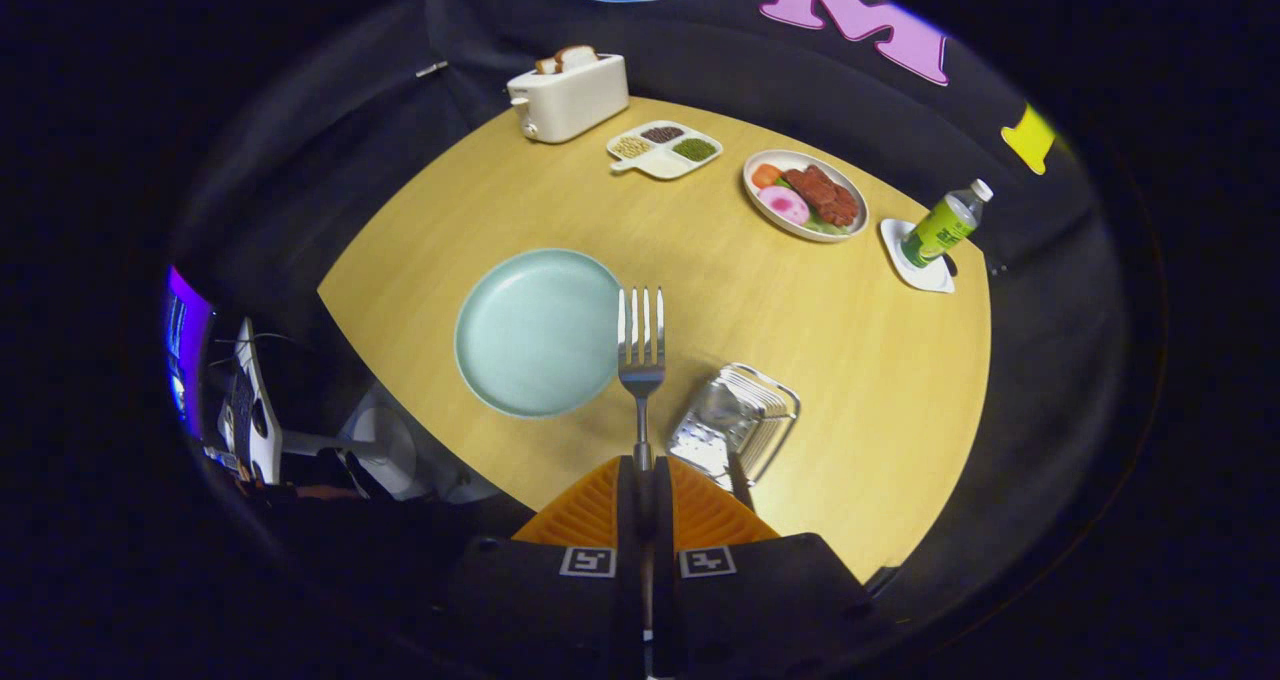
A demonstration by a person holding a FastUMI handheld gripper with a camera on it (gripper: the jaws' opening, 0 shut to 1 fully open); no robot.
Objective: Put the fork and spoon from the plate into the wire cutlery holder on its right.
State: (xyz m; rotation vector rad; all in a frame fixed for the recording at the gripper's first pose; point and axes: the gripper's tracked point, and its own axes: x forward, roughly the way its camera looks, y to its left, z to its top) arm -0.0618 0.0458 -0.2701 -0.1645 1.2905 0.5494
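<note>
Pale wooden tabletop [700,260] spreads across the middle of the frame, backed by black cloth walls. Nearest, at lower centre, the gripper [641,475] has its 2 fingers pressed together on the handle of a silver metal fork [641,345], which points straight ahead with its tines up and away, held above the table.

Just right of the fingers, at lower centre right, stands the silver wire cutlery holder [735,422]. Something shiny seems to lie inside it, possibly the spoon, though I cannot tell for sure. Left of the fork's tines sits the round pale green plate [535,332], and its face looks bare.

Further off, toward the upper right, is an oval white plate of food [805,195] with red, pink and green pieces, and beyond that a green-labelled plastic bottle [942,225] on a white square coaster [915,260]. At upper centre lies a white divided dish [663,148] holding 3 kinds of grains or beans, and left of it a cream toaster [568,95] with bread poking out of its slots.

By my reading the task is well along: the plate is empty, the fork is lifted and gripped, and what remains is to carry it right and lower it into the holder, then let go.
</note>
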